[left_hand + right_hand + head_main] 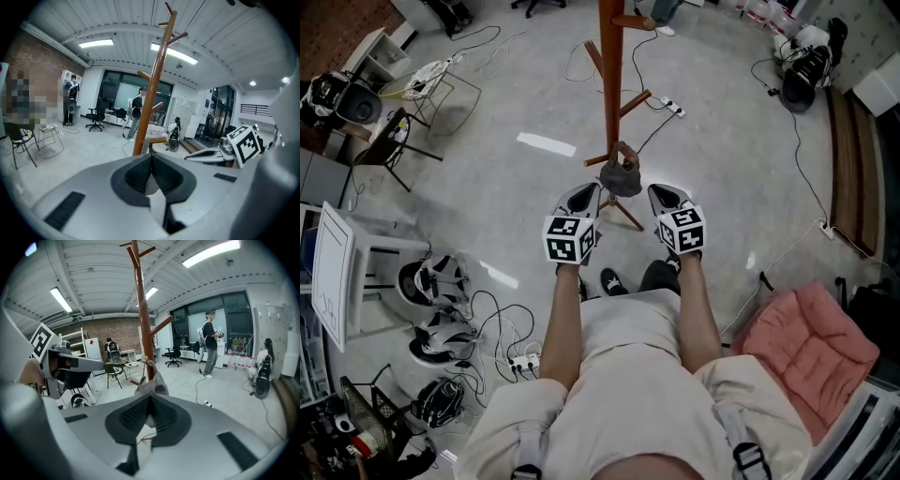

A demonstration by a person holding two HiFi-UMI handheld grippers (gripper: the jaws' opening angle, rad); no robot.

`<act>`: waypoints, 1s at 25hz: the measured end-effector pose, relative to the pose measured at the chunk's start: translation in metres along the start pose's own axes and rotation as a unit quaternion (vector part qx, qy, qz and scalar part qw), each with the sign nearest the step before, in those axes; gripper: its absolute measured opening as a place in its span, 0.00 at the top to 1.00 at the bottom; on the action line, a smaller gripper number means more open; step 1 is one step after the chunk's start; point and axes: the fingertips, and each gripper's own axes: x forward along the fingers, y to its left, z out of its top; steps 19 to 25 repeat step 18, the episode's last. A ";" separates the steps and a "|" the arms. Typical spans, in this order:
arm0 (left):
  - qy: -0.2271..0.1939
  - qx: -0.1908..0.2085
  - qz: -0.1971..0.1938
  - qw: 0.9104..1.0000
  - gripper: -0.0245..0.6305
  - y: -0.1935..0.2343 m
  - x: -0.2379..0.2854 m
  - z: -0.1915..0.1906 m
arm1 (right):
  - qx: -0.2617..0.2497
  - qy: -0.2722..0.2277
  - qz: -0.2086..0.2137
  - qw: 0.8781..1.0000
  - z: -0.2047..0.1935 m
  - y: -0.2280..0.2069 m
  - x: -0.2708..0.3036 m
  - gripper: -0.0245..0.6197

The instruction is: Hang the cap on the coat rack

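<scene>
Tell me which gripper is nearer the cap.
Right. The right gripper is shut on the cap fabric; the left gripper sits shut just beside it on its left in the head view, contact unclear.

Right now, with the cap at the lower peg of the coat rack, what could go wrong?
The cap sits only near the tip of the lower peg; when the right gripper, shut on it, lets go, it may slide off to the floor. A pull on the cap could also tip the coat rack.
</scene>
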 end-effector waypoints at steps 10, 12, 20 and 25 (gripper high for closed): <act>0.005 0.001 -0.002 1.000 0.95 0.001 0.006 -0.013 | -0.005 0.003 0.007 1.000 -0.014 0.002 0.006 0.96; 0.004 0.002 -0.002 1.000 0.95 0.000 0.007 -0.009 | -0.008 0.003 0.008 1.000 -0.010 0.001 0.005 0.96; 0.002 0.003 -0.002 1.000 0.95 -0.001 0.008 -0.007 | -0.017 0.010 0.011 1.000 -0.010 0.000 0.005 0.95; 0.002 0.003 -0.002 1.000 0.95 -0.001 0.008 -0.007 | -0.017 0.010 0.011 1.000 -0.010 0.000 0.005 0.95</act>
